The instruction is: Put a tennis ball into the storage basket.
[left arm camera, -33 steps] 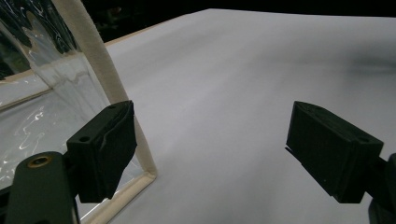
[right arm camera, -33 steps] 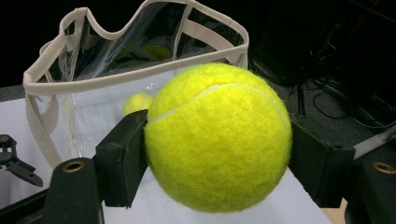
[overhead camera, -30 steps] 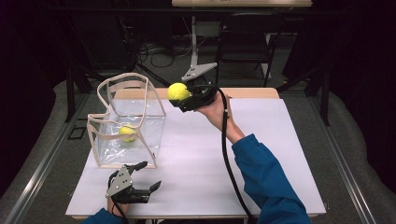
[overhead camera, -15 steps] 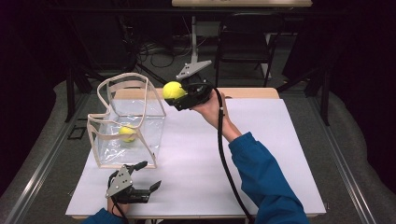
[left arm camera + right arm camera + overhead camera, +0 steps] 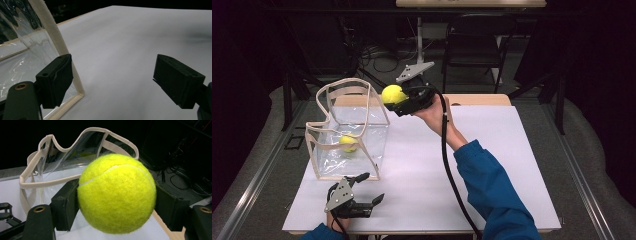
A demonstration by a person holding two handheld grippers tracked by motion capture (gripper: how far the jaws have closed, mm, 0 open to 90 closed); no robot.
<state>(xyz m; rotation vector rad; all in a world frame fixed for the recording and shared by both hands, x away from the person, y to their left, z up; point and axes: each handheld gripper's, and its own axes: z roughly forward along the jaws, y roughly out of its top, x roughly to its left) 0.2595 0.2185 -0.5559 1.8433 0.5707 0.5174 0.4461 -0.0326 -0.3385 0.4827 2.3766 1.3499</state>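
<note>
Dark room around your white table
Behind it you have a black chair, floor cables, grey floor

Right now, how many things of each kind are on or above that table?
Yellow tennis balls: 2, one clamped in the right gripper at, one inside the bag.
Clear plastic bag with beige trim: 1.
Handheld grippers: 2, counting the left gripper.
Total: 5.
</note>
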